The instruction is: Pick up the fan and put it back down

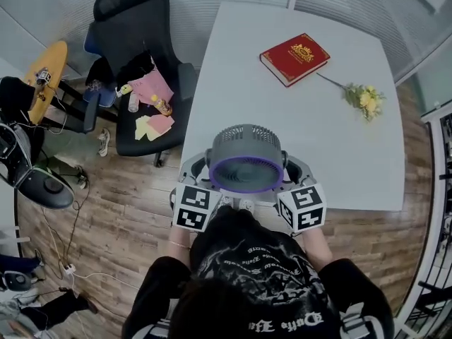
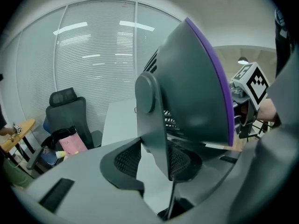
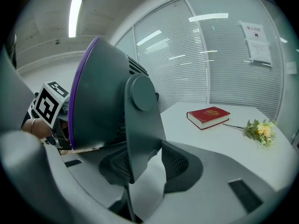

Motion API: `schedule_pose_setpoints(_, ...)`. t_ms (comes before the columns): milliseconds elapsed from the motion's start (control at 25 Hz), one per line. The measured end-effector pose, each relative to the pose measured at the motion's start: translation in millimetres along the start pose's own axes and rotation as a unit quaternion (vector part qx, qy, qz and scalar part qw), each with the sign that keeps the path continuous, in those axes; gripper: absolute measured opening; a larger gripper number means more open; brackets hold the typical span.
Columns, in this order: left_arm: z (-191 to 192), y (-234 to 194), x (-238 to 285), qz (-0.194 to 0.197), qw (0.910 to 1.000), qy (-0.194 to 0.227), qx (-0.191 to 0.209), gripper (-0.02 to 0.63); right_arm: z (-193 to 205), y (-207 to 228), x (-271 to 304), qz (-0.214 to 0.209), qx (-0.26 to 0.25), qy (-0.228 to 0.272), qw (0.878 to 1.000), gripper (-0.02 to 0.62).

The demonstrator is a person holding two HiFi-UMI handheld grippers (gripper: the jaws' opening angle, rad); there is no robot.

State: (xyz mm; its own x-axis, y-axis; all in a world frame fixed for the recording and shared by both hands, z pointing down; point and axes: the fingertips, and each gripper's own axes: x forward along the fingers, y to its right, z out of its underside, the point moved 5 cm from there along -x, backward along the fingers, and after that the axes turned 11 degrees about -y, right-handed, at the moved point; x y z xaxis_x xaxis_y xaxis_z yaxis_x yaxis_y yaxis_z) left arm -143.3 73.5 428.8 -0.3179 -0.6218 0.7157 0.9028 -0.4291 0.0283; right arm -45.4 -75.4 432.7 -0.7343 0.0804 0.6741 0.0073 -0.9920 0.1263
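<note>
The fan (image 1: 246, 154) is dark grey with a purple ring round its front rim. The table (image 1: 247, 69) is white; on it, a red book (image 1: 294, 58) carries a gold emblem, and the flowers (image 1: 366, 99) are yellow with green leaves. The left gripper (image 2: 154, 160) and right gripper (image 3: 145, 164) are pale grey with darker grey, mesh-patterned pads (image 2: 127, 160), and each marker cube (image 1: 194, 208) bears black-and-white squares. The office chair (image 1: 131, 20) is black, with pink things (image 1: 150, 87) on its seat. The floor (image 1: 127, 217) is brown wood plank. The person's top (image 1: 254, 274) is black with white print.
</note>
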Motion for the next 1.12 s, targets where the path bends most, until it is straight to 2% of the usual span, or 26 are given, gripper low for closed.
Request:
schedule_pose_setpoints(160,8,1,-7,0.012,0.9999,0.000,0.000,0.138,6,-12,-7,0.013,0.007,-0.006,1.000,0.144)
schedule_pose_setpoints(320,5,3,-8,0.019,0.9995,-0.005,0.024,0.132,10,-16,-14,0.032,0.020,-0.003,0.999,0.147)
schedule_pose_setpoints(600,-7,7,-9,0.057,0.9969,0.009,0.052,0.129,16,-19,-29,0.077,0.051,0.004,0.996,0.146)
schedule_pose_setpoints(840,-22,20,9,0.102,0.9907,0.011,0.089,0.126,29,-9,-40,0.122,0.093,0.005,0.988,0.146)
schedule_pose_setpoints(1120,-42,40,15,0.152,0.9787,0.020,0.137,0.121,42,-6,-63,0.183,0.141,0.012,0.973,0.144)
